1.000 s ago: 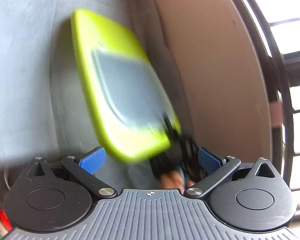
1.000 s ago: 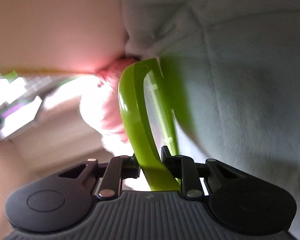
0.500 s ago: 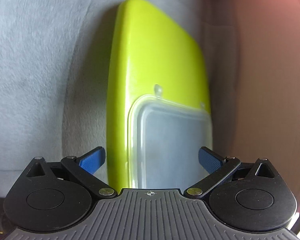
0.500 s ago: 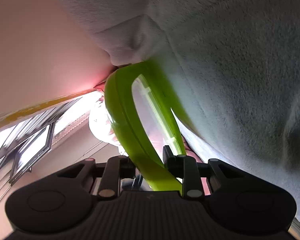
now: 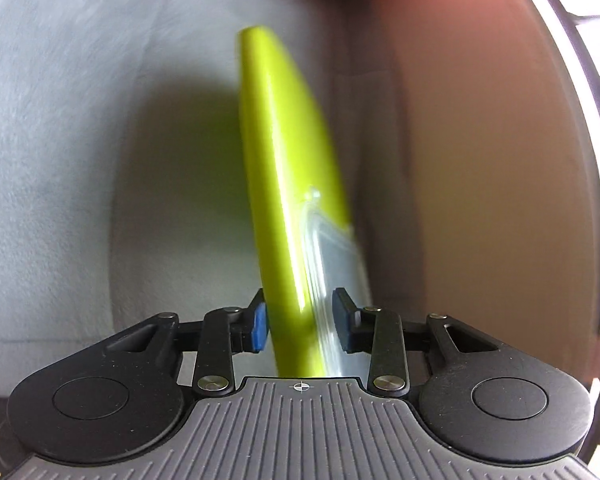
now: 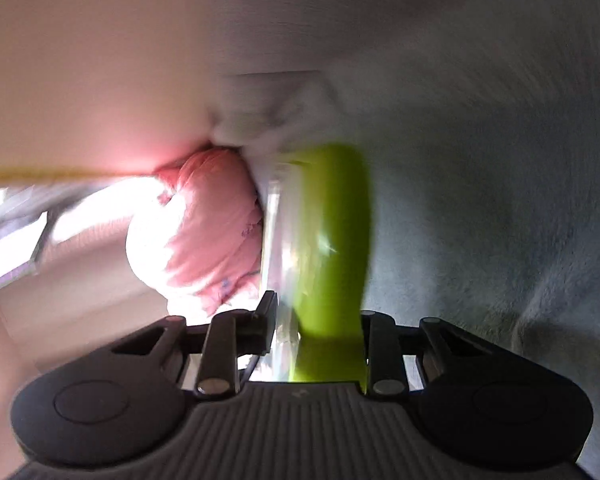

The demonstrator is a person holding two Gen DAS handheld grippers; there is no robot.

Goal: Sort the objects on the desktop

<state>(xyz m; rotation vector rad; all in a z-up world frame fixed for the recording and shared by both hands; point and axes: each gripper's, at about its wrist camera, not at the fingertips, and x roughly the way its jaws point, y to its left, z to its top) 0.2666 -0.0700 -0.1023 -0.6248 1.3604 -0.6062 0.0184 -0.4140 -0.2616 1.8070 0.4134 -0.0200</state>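
A lime-green flat case with a clear plastic window (image 5: 284,184) stands edge-on between the fingers of my left gripper (image 5: 300,320). The blue pads (image 5: 259,326) press its two faces, so the left gripper is shut on it. In the right wrist view the same green case (image 6: 332,248) sits between the fingers of my right gripper (image 6: 316,320), which is shut on its other end. That view is blurred by motion. Both grippers are held in the air close to the person's grey fleece clothing.
Grey fleece fabric (image 5: 80,160) fills the left of the left wrist view, with a beige wall (image 5: 480,160) and window bars at the right. A pink padded sleeve (image 6: 208,232) shows beside the case in the right wrist view.
My left gripper has gone from wide open beside the case to shut on its edge. The case has turned from flat-on to edge-on. The right gripper stays shut on it and has swung.
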